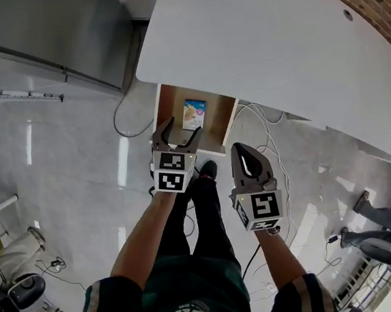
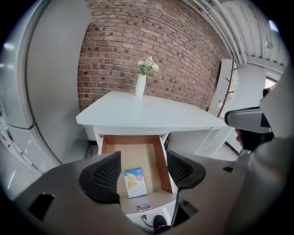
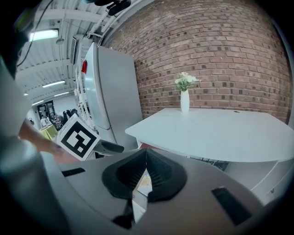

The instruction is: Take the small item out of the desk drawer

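Here our left gripper (image 2: 142,169) holds its jaws apart, empty; the small packet (image 2: 136,182) lies flat in the open drawer (image 2: 132,153) beyond, framed between them. Our right gripper (image 3: 146,157) is clenched on nothing

Flat packet (image 2: 136,182), perhaps, in open drawer (image 2: 133,153)

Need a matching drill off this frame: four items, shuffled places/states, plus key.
Items
1. small blue-and-yellow flat packet
2. white vase of pale flowers
3. left gripper
4. right gripper

Places/states
A. jaws together, nothing between them
B. standing on the white desk top
C. jaws apart, gripping nothing
D. lying in the open wooden drawer

Pairs: 1-D, 2-B, 3-C, 4-A
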`<state>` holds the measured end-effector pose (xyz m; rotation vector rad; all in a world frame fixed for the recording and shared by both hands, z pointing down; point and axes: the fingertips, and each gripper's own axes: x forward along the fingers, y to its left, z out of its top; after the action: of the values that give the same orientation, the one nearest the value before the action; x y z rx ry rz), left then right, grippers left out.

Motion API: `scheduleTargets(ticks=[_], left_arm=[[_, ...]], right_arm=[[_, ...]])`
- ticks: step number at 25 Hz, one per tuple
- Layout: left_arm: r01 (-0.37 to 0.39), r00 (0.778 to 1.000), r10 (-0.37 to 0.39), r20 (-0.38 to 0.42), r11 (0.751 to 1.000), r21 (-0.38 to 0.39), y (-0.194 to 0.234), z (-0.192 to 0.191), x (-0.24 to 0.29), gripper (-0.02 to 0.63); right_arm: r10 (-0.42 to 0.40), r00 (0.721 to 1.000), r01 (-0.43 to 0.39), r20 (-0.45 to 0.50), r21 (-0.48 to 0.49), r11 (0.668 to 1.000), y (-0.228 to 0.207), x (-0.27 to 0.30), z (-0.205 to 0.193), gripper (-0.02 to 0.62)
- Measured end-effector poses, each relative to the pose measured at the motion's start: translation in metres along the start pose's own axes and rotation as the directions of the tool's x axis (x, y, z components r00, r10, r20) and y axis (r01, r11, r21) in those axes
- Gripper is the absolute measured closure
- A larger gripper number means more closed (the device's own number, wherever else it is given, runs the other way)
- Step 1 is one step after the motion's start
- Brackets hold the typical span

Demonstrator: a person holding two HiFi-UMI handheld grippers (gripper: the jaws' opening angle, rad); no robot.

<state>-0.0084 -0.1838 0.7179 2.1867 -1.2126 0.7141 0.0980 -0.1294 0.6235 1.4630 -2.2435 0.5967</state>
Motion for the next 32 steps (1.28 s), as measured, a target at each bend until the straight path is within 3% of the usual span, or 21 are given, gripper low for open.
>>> scheduleTargets(ticks=[22, 32], left_arm=[[-0.037, 0.991, 0.029, -0.132, 0.997, -0.063, 0.012, -0.067, 0.101, 0.267], [-0.084, 0.973, 0.066, -0.222, 0.994, -0.072, 0.021, -0.093, 0.140, 0.221]], right_arm=[[0.012, 0.997, -0.003, -0.081, 0.114, 0.993, -0.021, 0.065, -0.076, 0.571], [0.009, 0.994, 0.009, -0.111, 0.157, 0.988, -0.023, 0.079, -0.096, 0.571]])
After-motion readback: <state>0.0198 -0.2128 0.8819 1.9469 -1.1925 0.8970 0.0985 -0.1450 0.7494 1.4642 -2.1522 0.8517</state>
